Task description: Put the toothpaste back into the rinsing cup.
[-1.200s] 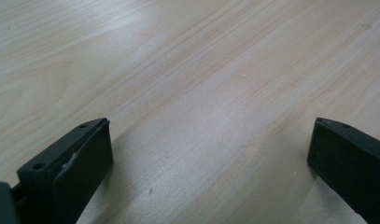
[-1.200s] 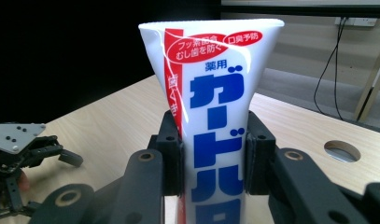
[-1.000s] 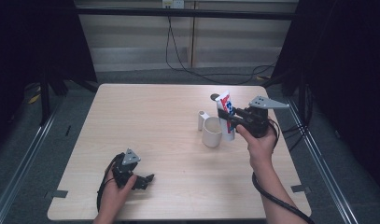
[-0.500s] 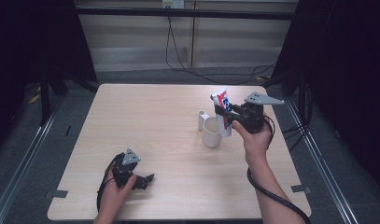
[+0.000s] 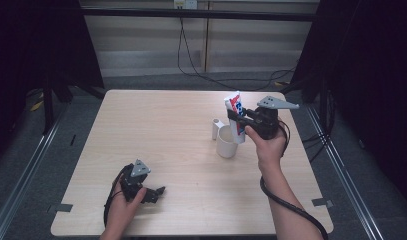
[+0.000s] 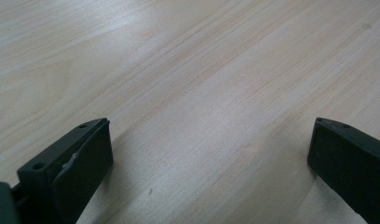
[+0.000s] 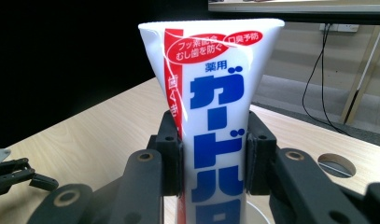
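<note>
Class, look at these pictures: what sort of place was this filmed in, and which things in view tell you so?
Probably a lab or recording booth, not a home: a bare wooden table ringed by black curtains, cables trailing across the floor, and a person working with the right gripper and left gripper.

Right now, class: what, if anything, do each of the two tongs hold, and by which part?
The right tongs clamp the toothpaste tube upright across its middle, flat crimped end up, over the white cup. The left tongs are open, holding nothing.
</note>
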A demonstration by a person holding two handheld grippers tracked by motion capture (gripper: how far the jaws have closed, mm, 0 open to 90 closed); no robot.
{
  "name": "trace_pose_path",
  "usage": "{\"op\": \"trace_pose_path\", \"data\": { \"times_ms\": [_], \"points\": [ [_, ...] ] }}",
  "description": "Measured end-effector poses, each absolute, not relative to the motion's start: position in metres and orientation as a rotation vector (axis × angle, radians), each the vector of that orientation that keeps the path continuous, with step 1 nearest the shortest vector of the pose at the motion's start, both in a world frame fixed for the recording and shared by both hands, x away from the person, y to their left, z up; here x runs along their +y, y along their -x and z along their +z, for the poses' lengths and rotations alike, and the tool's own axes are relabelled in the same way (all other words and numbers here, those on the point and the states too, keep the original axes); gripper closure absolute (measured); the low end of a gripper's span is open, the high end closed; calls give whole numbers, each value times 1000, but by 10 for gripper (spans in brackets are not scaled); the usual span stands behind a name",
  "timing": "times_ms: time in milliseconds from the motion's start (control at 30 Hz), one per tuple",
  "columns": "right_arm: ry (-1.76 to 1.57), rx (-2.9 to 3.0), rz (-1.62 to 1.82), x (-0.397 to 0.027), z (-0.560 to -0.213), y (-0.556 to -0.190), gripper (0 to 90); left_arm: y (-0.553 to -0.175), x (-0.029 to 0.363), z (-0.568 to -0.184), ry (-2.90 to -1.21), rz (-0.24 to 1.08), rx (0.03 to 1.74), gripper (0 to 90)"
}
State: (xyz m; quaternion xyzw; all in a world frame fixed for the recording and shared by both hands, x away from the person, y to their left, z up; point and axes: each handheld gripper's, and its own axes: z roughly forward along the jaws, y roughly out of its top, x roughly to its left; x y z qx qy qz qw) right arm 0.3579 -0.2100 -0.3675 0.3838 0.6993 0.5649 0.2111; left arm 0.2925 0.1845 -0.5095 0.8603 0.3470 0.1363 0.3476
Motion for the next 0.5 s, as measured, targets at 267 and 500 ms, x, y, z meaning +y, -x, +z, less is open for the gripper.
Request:
{"op": "trace_pose_path", "data": {
  "times_ms": [267, 500],
  "points": [
    [-1075, 1929, 1563, -208, -368, -363, 655, -293, 185, -509, -2232, 354, 900, 0],
    [-1074, 1917, 1562, -207, -370, -367, 651, -293, 185, -509, -2233, 354, 899, 0]
  ]
}}
